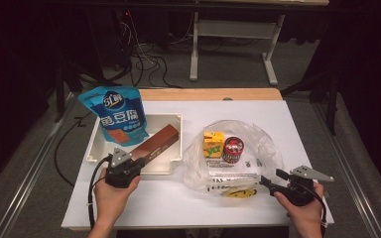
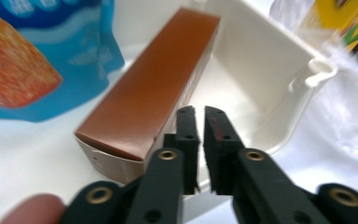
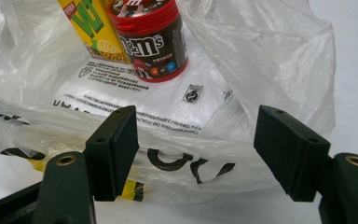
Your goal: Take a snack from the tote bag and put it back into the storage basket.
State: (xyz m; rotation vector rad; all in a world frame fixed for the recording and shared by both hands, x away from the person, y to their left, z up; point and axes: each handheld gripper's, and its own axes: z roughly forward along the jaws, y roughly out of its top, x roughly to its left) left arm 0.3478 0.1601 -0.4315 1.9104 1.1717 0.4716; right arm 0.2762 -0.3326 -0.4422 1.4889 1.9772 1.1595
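Note:
A long brown box (image 1: 156, 143) (image 2: 154, 88) lies slantwise in the white bin (image 1: 93, 145) (image 2: 270, 60), its near end at the bin's front edge. A blue snack pouch (image 1: 115, 115) (image 2: 32, 60) leans in the bin's far left. My left gripper (image 1: 126, 160) (image 2: 200, 114) sits at that front edge, just right of the box's end, shut with a thin slit between the jaws and nothing seen in it. My right gripper (image 1: 270, 179) (image 3: 196, 135) stands open just in front of the near edge of a clear plastic bag (image 1: 258, 148) (image 3: 270, 51).
On the plastic bag stand a yellow drink carton (image 1: 212, 144) (image 3: 91, 23) and a red-lidded M&M's tub (image 1: 233, 148) (image 3: 151, 37). The white tabletop (image 1: 178, 201) spreads in front of the bin and bag. Beyond the table are a desk frame and cables on the floor.

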